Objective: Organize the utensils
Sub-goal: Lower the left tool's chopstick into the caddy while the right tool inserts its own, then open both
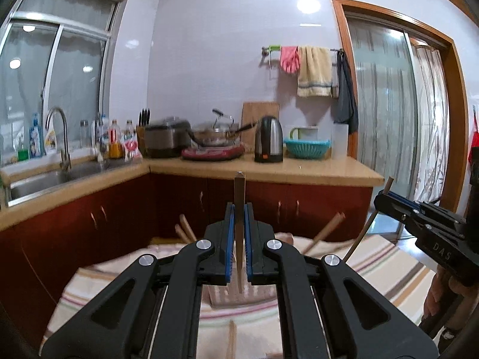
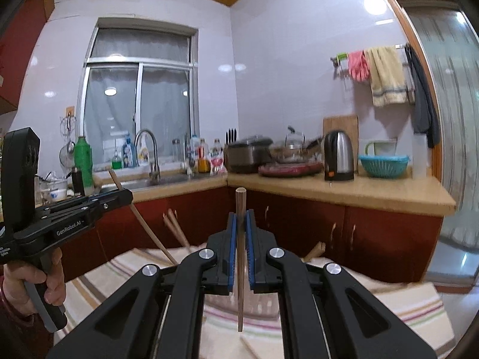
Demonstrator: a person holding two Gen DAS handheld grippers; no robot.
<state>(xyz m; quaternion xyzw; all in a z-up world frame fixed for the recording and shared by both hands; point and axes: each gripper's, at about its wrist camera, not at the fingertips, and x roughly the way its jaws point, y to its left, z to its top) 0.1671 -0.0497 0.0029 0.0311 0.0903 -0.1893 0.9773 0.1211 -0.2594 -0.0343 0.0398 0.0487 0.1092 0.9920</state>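
Observation:
My left gripper [image 1: 239, 206] is shut on a wooden chopstick [image 1: 239, 188] that stands upright between its blue pads. In the right wrist view, the left gripper [image 2: 127, 195] shows at the left in a person's hand, its chopstick [image 2: 149, 233] slanting down. My right gripper [image 2: 241, 214] is shut on a second upright chopstick [image 2: 240, 299]; it also shows at the right edge [image 1: 381, 200]. Both hang above a clear plastic holder [image 1: 223, 297] [image 2: 266, 303] on a striped cloth [image 1: 374, 269]. More chopsticks [image 1: 187, 229] [image 2: 176, 230] lean up behind the grippers.
A loose chopstick [image 1: 232, 338] lies on the cloth near me. Beyond stand red cabinets [image 1: 314, 206] under an L-shaped counter [image 1: 314, 170] with a sink [image 1: 60, 176], a rice cooker [image 1: 167, 139], a kettle [image 1: 268, 139] and a blue basket [image 1: 307, 148]. A glass door [image 1: 389, 104] is at the right.

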